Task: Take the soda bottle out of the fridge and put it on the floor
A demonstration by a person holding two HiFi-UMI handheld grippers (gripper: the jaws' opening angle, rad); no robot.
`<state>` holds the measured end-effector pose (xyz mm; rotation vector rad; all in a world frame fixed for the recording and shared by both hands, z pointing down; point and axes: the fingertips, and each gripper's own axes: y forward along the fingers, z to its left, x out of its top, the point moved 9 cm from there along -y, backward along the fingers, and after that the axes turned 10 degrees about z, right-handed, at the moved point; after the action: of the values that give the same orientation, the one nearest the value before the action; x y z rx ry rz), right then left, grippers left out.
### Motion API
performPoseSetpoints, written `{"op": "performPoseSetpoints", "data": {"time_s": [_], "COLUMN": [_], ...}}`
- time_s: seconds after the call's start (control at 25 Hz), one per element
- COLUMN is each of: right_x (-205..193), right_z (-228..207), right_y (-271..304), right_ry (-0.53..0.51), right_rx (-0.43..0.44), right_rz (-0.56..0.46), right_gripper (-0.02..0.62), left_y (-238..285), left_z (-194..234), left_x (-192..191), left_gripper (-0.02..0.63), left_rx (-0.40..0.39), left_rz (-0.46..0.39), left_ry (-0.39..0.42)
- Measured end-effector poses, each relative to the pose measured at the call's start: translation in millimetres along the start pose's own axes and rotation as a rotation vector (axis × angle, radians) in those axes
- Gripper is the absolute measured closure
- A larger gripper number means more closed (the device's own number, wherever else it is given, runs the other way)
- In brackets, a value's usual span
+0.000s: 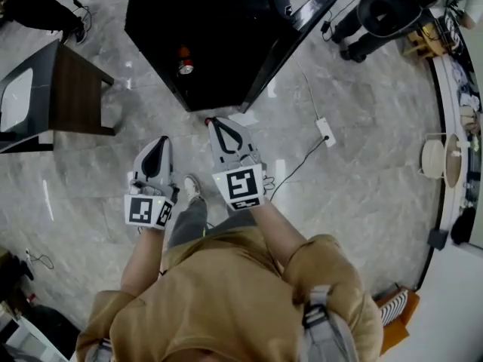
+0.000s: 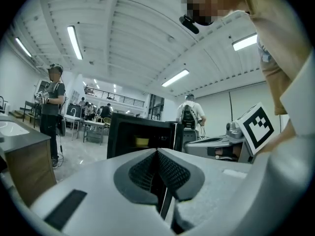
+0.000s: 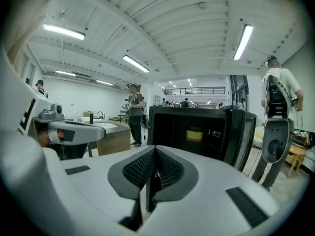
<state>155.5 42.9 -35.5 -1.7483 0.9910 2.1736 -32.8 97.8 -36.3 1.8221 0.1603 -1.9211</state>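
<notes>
**Q:** Where is the soda bottle [image 1: 184, 63]?

**A:** In the fridge [image 1: 226, 21]. It looks upright from above, with a red cap and a silvery shoulder. The fridge door [image 1: 306, 23] hangs open on my right.

**Q:** Left claw?

**A:** On my left gripper [image 1: 159, 143] the jaws are pressed together with nothing between them. I hold it low over the grey marble floor [image 1: 355, 179]. It points toward the fridge front and is well short of it.

**Q:** Right claw?

**A:** My right gripper [image 1: 218, 124] is the same, clamped tight on nothing. Its tips sit near the fridge's front corner, ahead of the left ones.

**Q:** What do the claw cameras show?

**A:** Both look into the open cabinet. A yellow item [image 3: 195, 134] sits on a shelf. The small glinting shape beside it may be the bottle, but it is too small to be sure.

**Q:** Surroundings?

**A:** A white power strip [image 1: 325, 130] lies on the floor to the right of the fridge, with its cable trailing. A dark side table [image 1: 72, 89] stands to the left, apart from both claws.
</notes>
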Motion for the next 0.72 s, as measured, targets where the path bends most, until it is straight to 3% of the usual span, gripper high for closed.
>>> {"op": "performPoseSetpoints", "data": {"time_s": [0.24, 0.72], "right_x": [41, 97], "right_z": [-11, -24], "right_y": [-30, -72], "right_ry": [0.022, -0.036], "right_rx": [-0.009, -0.033], "right_rz": [-0.058, -0.167], "right_gripper": [0.594, 0.594], "left_y": [-20, -40], "left_z": [-1, -8], "left_x": [47, 108], "left_gripper": [0.604, 0.604], "left_rx": [0.008, 0.018], "left_rz": [-0.07, -0.198], "left_ry": [0.05, 0.109]}}
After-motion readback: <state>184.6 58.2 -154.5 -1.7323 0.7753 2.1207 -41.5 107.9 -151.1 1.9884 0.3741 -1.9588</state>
